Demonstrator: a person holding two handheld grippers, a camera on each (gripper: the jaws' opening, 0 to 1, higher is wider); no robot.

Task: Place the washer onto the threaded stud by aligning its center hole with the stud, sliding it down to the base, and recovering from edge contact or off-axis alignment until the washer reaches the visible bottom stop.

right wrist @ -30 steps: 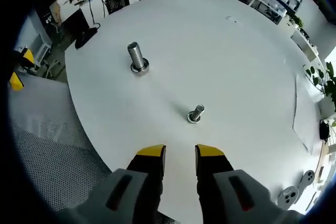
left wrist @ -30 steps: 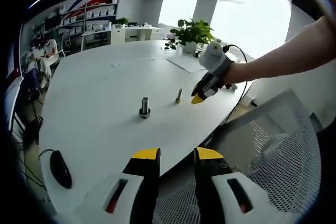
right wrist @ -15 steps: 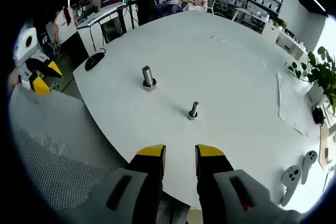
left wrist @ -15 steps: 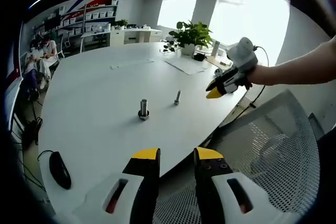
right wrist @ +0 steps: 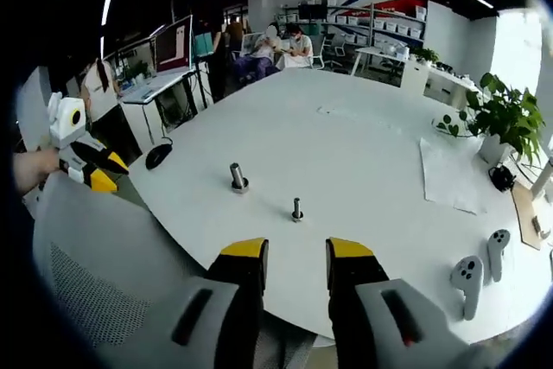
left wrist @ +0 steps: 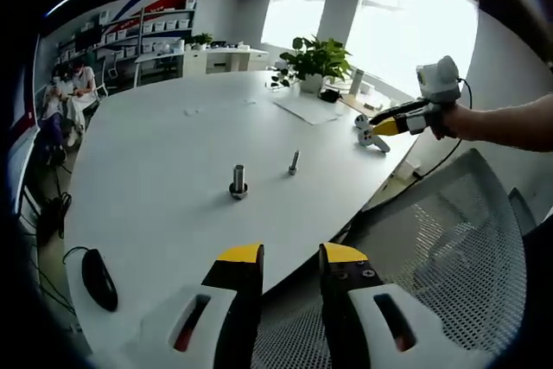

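Observation:
Two metal studs stand upright on the white table (left wrist: 155, 153). The thicker stud (left wrist: 238, 181) (right wrist: 238, 177) has a wider ring at its foot; whether that ring is the washer I cannot tell. The thinner stud (left wrist: 294, 162) (right wrist: 296, 209) stands a short way from it. My left gripper (left wrist: 292, 255) hangs open off the table's near edge, nothing between its jaws; it also appears at the left of the right gripper view (right wrist: 86, 162). My right gripper (right wrist: 297, 251) is open and empty, well back from both studs, and comes into the left gripper view (left wrist: 402, 118) held by a hand.
A black mouse (left wrist: 99, 278) (right wrist: 158, 155) lies near the table edge. Two white controllers (right wrist: 471, 278) (left wrist: 371, 134), a paper sheet (right wrist: 449, 174) and a potted plant (left wrist: 315, 58) sit at the far side. A mesh chair (left wrist: 449, 239) stands between the grippers. People sit at the room's far end.
My right gripper has drawn back and up from the thinner stud, off past the table edge. The left gripper has stayed almost still. Both studs are unmoved.

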